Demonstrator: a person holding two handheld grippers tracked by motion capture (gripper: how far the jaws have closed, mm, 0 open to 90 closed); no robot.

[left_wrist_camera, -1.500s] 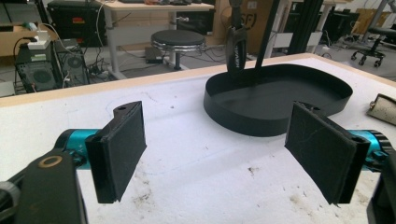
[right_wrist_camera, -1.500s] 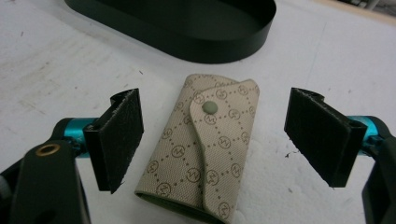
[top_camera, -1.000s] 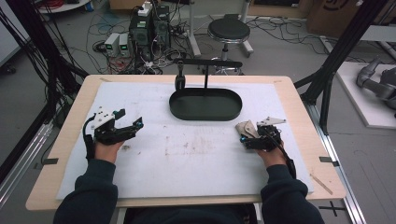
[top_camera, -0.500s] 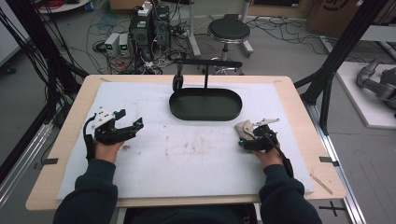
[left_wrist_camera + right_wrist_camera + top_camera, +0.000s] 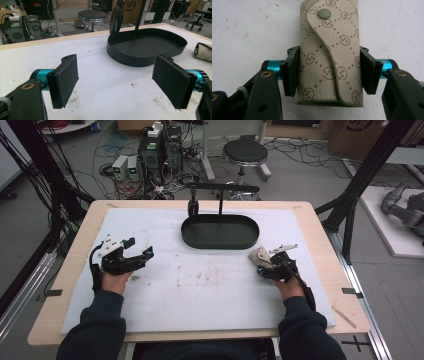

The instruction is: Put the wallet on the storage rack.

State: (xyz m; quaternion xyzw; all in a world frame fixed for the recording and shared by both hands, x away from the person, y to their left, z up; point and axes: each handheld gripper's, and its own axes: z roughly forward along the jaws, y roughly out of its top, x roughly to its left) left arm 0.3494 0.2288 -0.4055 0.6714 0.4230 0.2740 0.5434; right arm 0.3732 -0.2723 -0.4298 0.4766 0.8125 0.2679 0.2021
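High view. Your right claw (image 5: 264, 265) sits at about 4 o'clock on the tabletop (image 5: 210, 300), just off the 4 o'clock end of the black oval tray (image 5: 220, 231). A beige key pouch (image 5: 257, 256) lies at its tip, on the white mat and outside the tray. Your left claw (image 5: 140, 256) rests at about 9 o'clock, well apart from both pouch and tray. A black stand with a hanging strap (image 5: 193, 208) rises from the tray's far rim.

Left gripper view. Left claw (image 5: 120, 80) is released: the jaws stand wide, with nothing but bare mat between them. The tray (image 5: 147, 47) lies ahead at 1 o'clock and looks empty as far as the floor shows. The key pouch (image 5: 203, 51) peeks in at 3 o'clock, lying on the mat beside the tray.

Right gripper view. Right claw (image 5: 329, 72) straddles the monogrammed key pouch (image 5: 329, 50), one jaw on each long edge, snap button (image 5: 324, 13) at 12 o'clock. Both pads appear to touch the fabric, so log it as grasping the pouch, though how firm the pinch is cannot be read.

Progress, judged: the grip is made and the pouch is not yet lifted. Lift and transfer, likely to the tray, remain. Left claw is idle.
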